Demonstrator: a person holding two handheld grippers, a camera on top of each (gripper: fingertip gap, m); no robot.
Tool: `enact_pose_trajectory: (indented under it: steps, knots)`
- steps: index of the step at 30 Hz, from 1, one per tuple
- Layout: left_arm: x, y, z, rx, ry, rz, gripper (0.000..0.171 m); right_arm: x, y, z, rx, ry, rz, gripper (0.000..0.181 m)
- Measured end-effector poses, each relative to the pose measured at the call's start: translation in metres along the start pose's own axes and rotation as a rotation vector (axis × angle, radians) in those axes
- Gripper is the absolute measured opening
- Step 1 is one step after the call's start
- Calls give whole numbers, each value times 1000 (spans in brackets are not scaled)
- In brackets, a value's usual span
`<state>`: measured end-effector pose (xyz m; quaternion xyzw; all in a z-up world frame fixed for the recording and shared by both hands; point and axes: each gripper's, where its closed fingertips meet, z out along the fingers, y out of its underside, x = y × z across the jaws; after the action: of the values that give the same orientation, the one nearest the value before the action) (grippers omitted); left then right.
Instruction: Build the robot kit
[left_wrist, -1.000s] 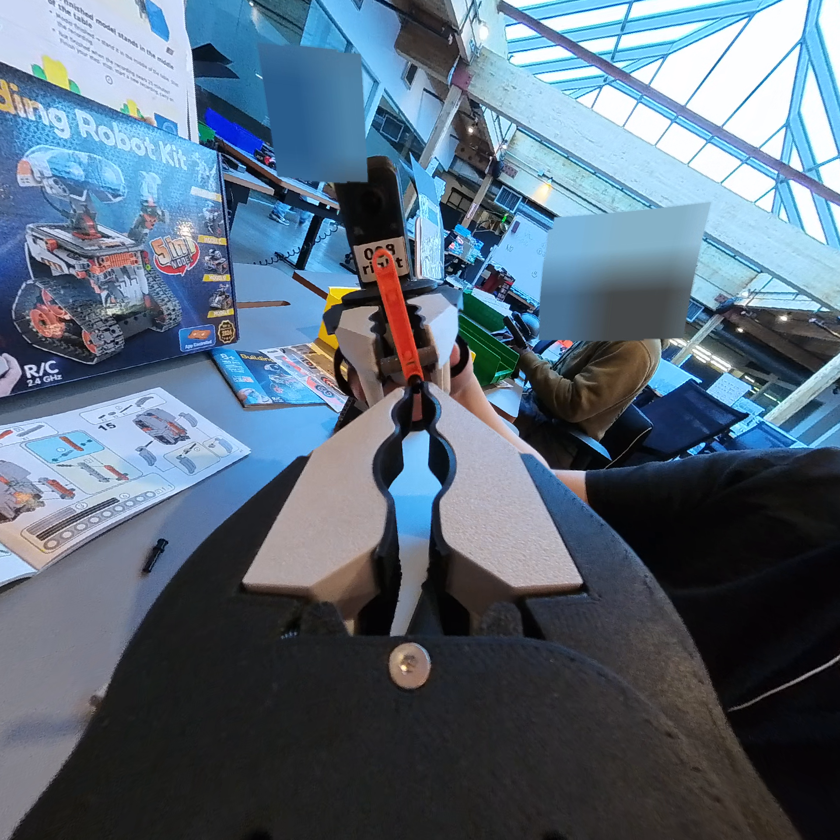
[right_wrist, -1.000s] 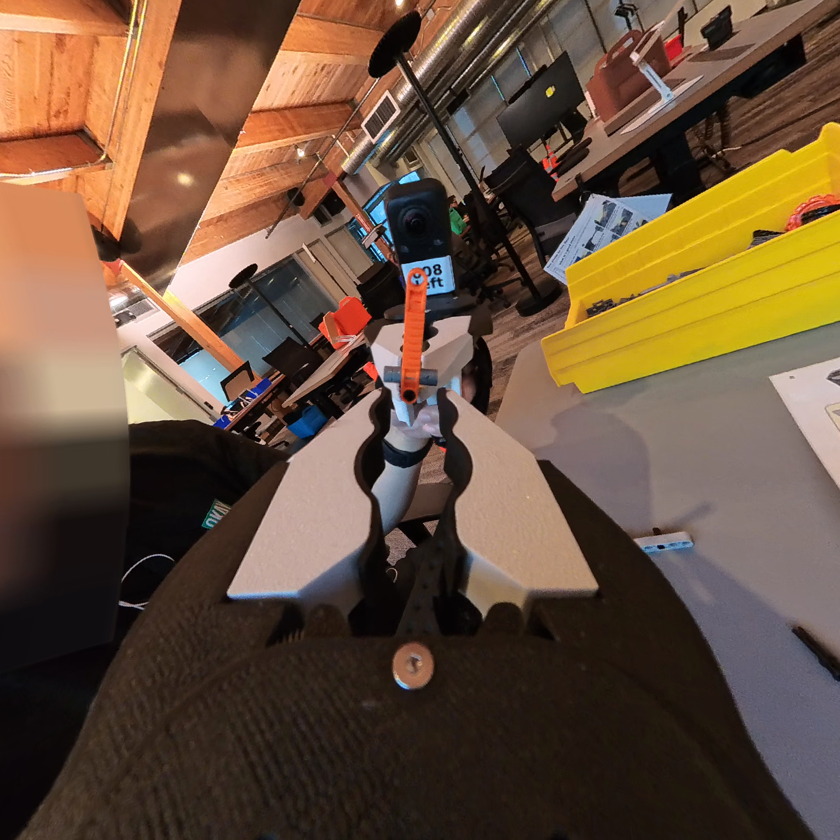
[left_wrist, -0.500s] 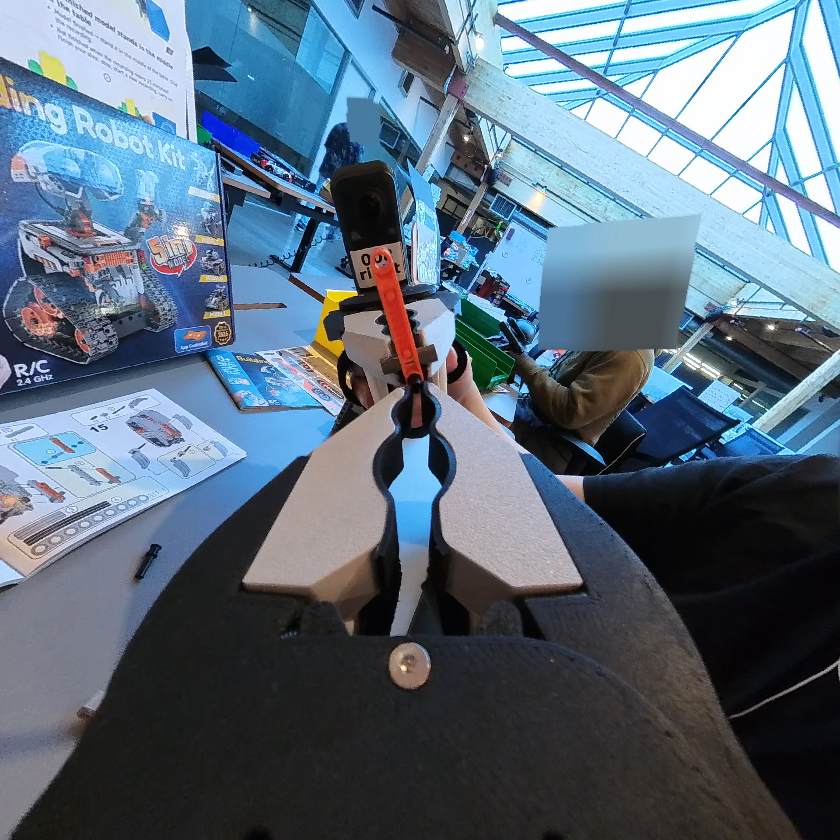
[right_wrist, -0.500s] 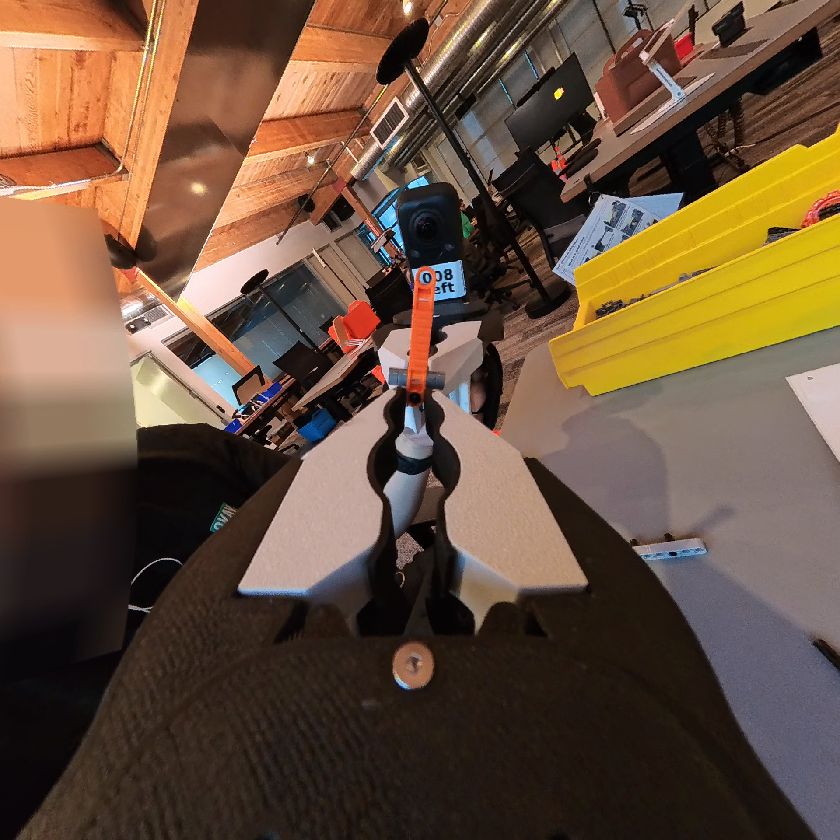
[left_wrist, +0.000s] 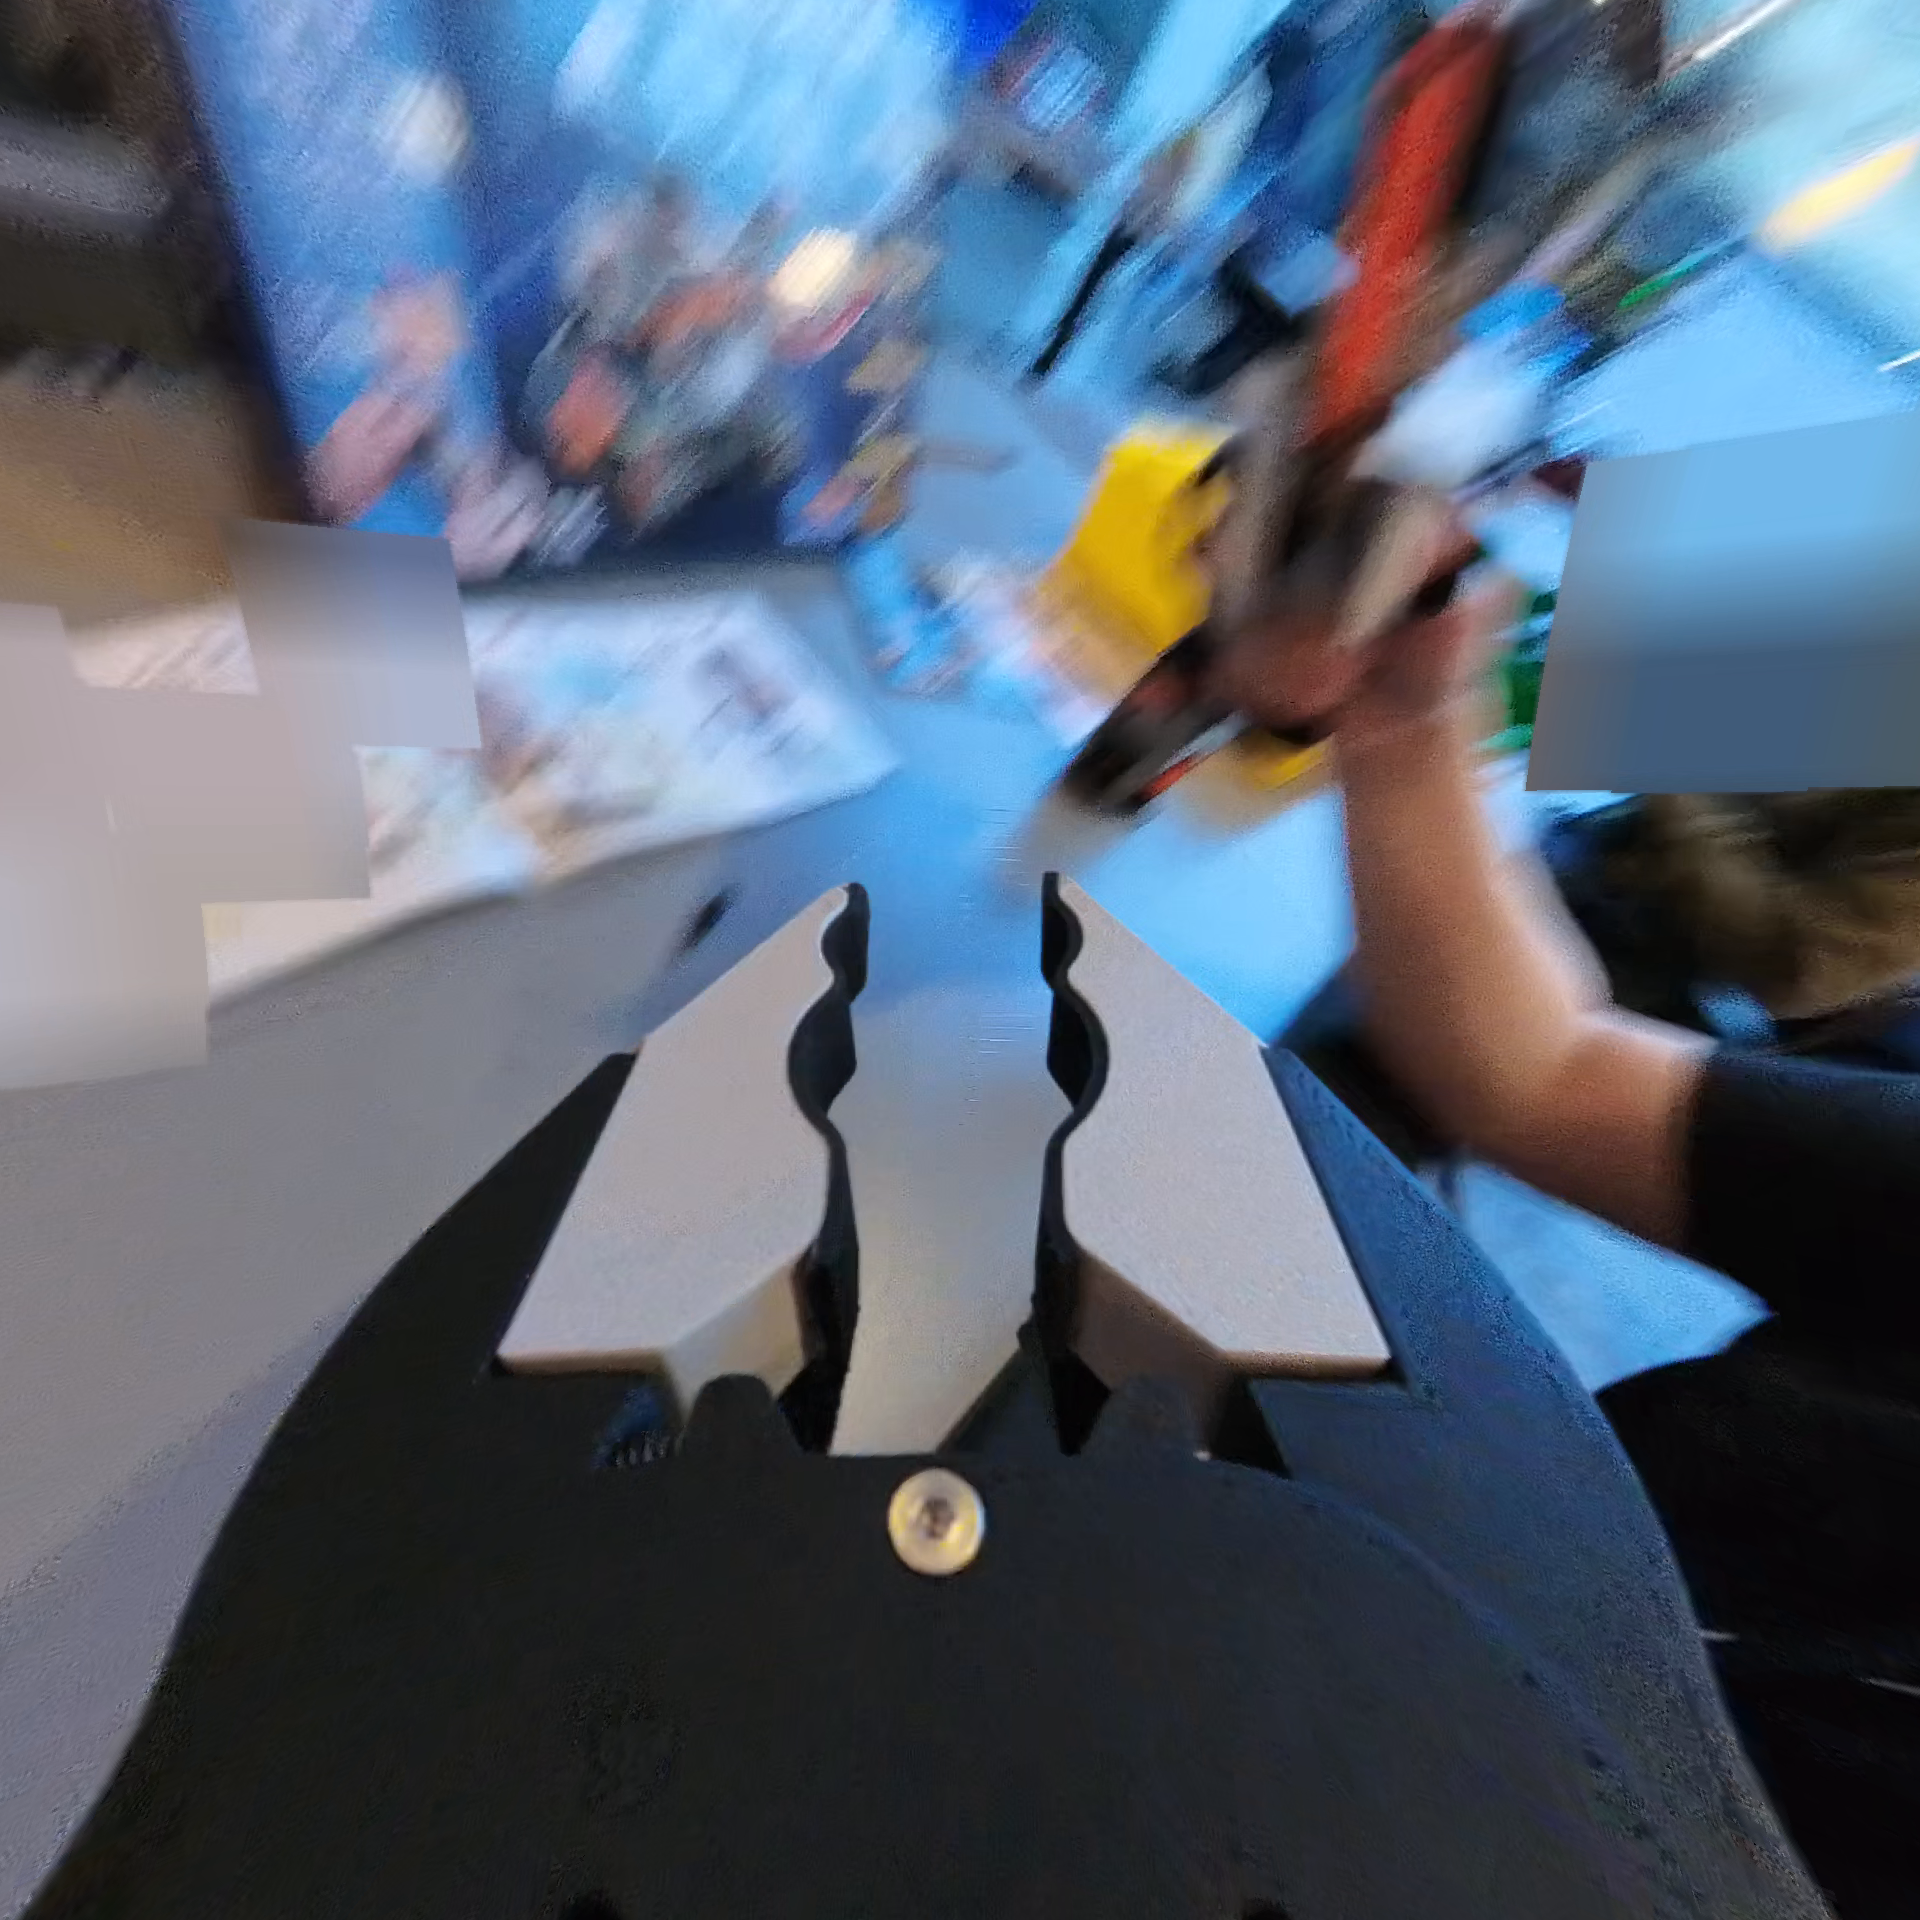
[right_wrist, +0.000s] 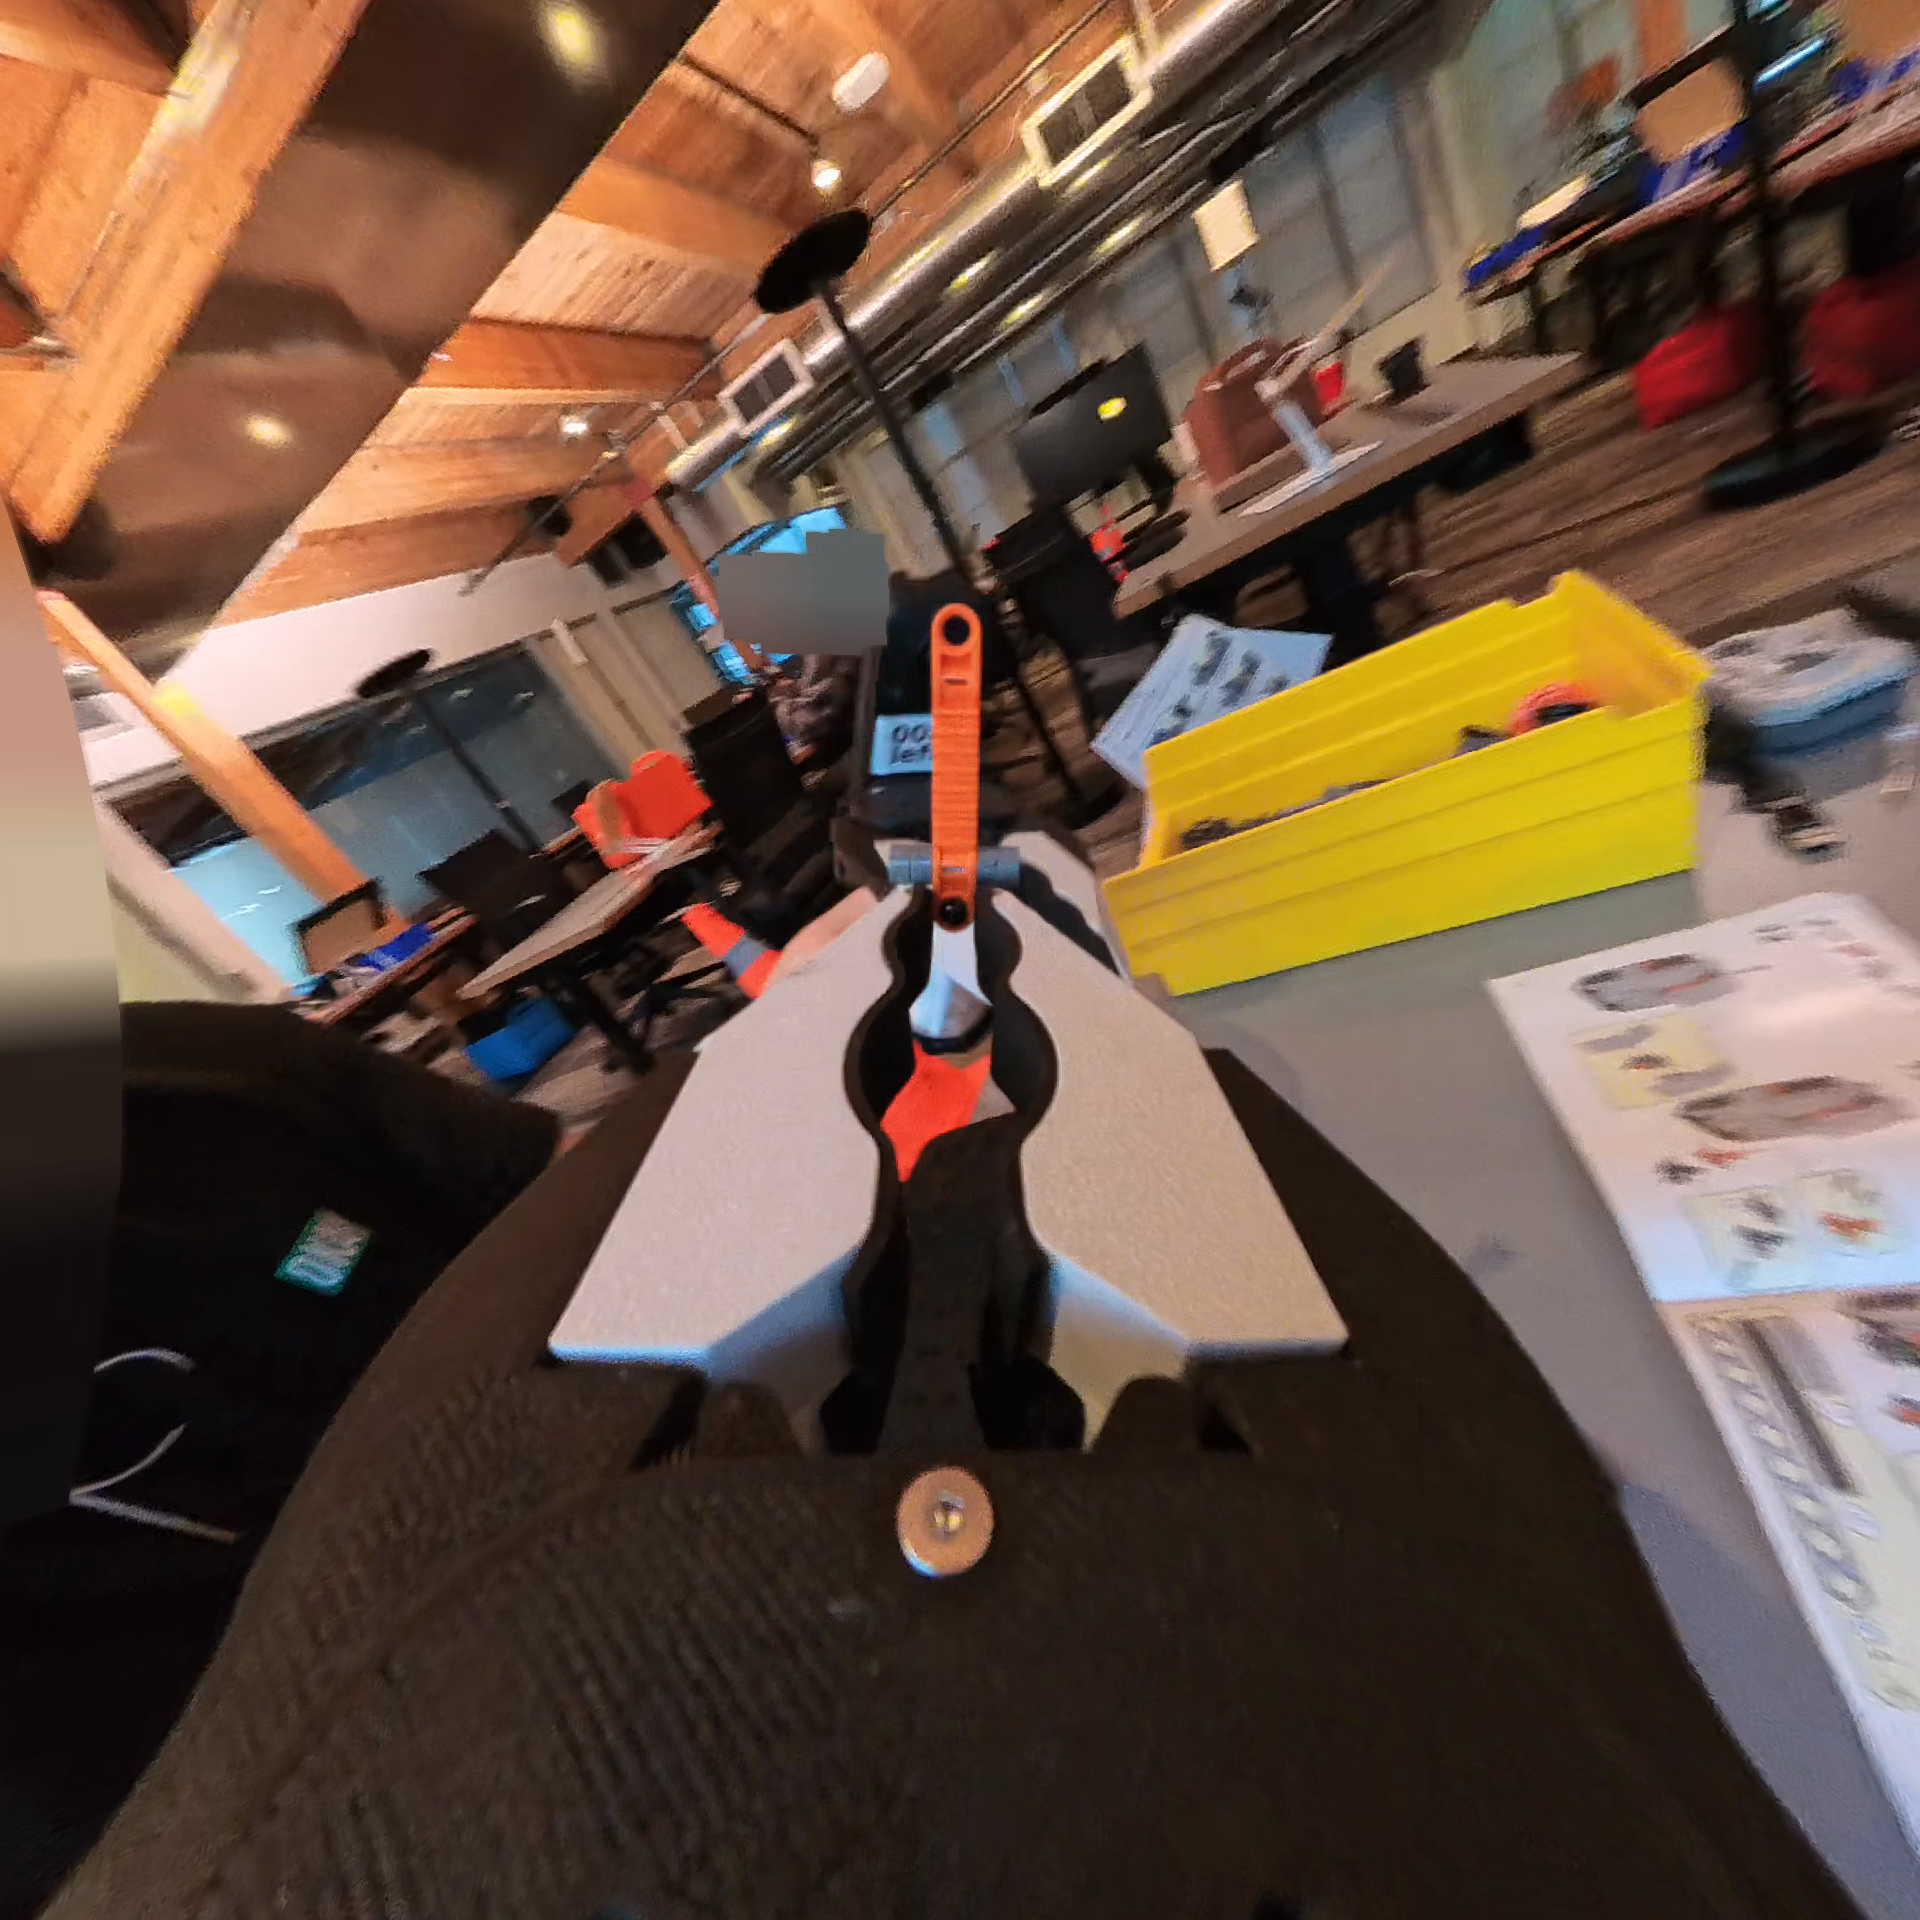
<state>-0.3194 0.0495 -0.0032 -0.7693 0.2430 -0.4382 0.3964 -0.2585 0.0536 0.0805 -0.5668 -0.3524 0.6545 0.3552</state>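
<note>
Right wrist view gives us the right gripper (right_wrist: 951, 914) pinching the lower end of a slim orange plastic beam (right_wrist: 953, 764) standing upright, while our left gripper (left_wrist: 948, 906) gapes empty, nearer the grey table (left_wrist: 260, 1195).

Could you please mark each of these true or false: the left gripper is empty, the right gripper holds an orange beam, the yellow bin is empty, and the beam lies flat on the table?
1. The left gripper is open with nothing between its fingers. True.
2. The right gripper is shut on the orange beam. True: it pinches the beam's lower end, just below a short grey pin that crosses the beam.
3. The yellow bin is empty. False: small dark parts and an orange piece lie inside it.
4. The orange beam lies flat on the grey table. False: it stands up from the right gripper's fingertips, clear of the table.
</note>
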Motion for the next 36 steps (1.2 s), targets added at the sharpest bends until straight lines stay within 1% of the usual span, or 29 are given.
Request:
enact_pose_trajectory:
  steps: [1, 2, 3, 4, 6, 8, 11, 12, 15, 18, 19, 20, 21, 22, 25, 26, 27, 28, 32, 36]
  knots:
    - [-25, 23, -1, -125, -126, -22, 27, 5, -3, -7, 1, 45, -19, 4]
    - [-42, 44, -1, -234, -216, -47, 25, 12, -4, -14, -6, 90, -31, 5]
    - [-48, 62, 3, -312, -246, -69, 24, 19, -5, -20, -12, 133, -42, 4]
    - [-48, 75, 8, -365, -240, -101, 19, 24, -7, -24, -13, 162, -50, 4]
    - [-57, 97, 13, -471, -309, -166, 20, 28, -9, -29, -5, 176, -45, 4]
    - [-70, 112, 13, -554, -424, -190, 22, 30, -10, -31, 4, 171, -29, 4]
    - [-69, 128, 21, -661, -477, -247, 27, 33, -7, -32, -9, 186, -30, 4]
    - [-71, 130, 23, -691, -510, -243, 26, 34, -6, -32, -15, 189, -31, 4]
    - [-84, 135, 18, -780, -681, -161, 26, 32, -6, -31, -17, 177, -27, 4]
    - [-89, 130, 18, -816, -775, -83, 21, 31, -8, -32, -12, 176, -28, 4]
    - [-90, 130, 18, -832, -802, -62, 22, 31, -9, -33, -12, 175, -26, 4]
    - [-90, 130, 20, -839, -805, -47, 19, 31, -9, -34, -8, 176, -26, 4]
    - [-89, 129, 23, -840, -805, -37, 20, 32, -10, -35, -5, 178, -24, 4]
    - [-88, 130, 25, -843, -804, -31, 16, 32, -10, -35, -3, 178, -22, 4]
    - [-87, 129, 28, -839, -793, -26, 15, 35, -9, -36, -6, 182, -15, 4]
    - [-87, 130, 27, -839, -785, -42, 16, 35, -7, -36, -10, 183, -13, 4]
    - [-86, 134, 28, -853, -762, -78, 28, 36, -6, -35, -15, 186, -11, 4]
    - [-85, 139, 27, -873, -734, -128, 31, 38, -4, -34, -21, 188, -8, 4]
    - [-87, 136, 29, -839, -661, -201, 21, 43, 4, -31, -56, 205, -4, 4]
    - [-84, 135, 29, -804, -589, -270, 22, 44, 6, -29, -73, 212, -10, 4]
